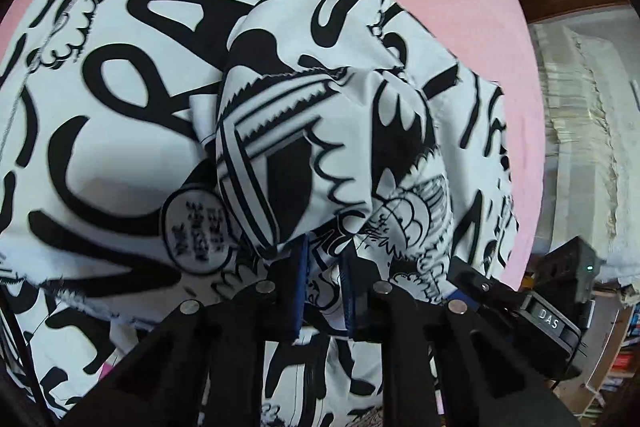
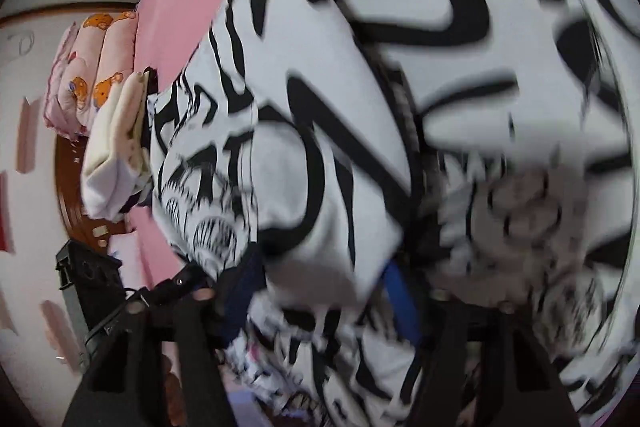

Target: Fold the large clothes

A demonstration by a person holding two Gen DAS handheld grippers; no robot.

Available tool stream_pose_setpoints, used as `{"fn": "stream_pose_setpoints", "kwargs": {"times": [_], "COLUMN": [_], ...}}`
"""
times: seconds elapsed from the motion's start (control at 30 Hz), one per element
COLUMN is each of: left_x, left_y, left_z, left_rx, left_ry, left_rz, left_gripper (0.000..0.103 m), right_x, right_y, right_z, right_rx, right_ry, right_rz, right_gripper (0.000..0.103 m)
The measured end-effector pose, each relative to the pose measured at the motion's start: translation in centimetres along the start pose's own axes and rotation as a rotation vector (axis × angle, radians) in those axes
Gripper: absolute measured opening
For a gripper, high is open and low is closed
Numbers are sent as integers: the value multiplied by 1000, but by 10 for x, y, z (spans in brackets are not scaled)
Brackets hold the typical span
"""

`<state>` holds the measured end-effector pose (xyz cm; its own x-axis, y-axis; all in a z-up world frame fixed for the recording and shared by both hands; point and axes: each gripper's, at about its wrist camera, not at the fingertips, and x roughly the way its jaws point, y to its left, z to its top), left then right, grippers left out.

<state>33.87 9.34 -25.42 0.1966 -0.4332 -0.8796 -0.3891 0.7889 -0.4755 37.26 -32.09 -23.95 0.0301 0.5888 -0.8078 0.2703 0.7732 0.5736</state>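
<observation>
garment bunched on pink sheet, axis unclear | left gripper clamps fold | right gripper clamps fold

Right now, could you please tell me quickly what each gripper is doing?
Left gripper: closed on a fold of the black-and-white printed garment.
Right gripper: closed on a thicker bunch of the same garment.

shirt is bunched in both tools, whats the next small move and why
Probably carry the gripped fold across and lay it flat on the pink sheet. The shirt bulges in a raised fold, the left tool and right tool each pinch cloth, and the rest lies spread.
</observation>
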Motion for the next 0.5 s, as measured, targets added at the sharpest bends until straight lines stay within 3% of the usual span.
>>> {"fn": "stream_pose_setpoints", "kwargs": {"times": [0.1, 0.23, 0.33, 0.5], "left_x": [4, 16, 27, 18], "left_y": [-7, -22, -22, -17], "left_z": [10, 30, 42, 27], "left_rx": [16, 59, 27, 57], "left_ry": [-7, -4, 59, 100], "left_rz": [41, 156, 181, 257], "left_gripper": [12, 12, 12, 11], "right_x": [4, 17, 27, 32], "right_y": [10, 19, 23, 22], "right_z": [13, 33, 44, 43], "right_rx": [-75, -136, -181, -158], "right_ry": [-37, -62, -84, -103], "right_rz": [-79, -151, -194, -268], "right_gripper": [10, 5, 4, 1]}}
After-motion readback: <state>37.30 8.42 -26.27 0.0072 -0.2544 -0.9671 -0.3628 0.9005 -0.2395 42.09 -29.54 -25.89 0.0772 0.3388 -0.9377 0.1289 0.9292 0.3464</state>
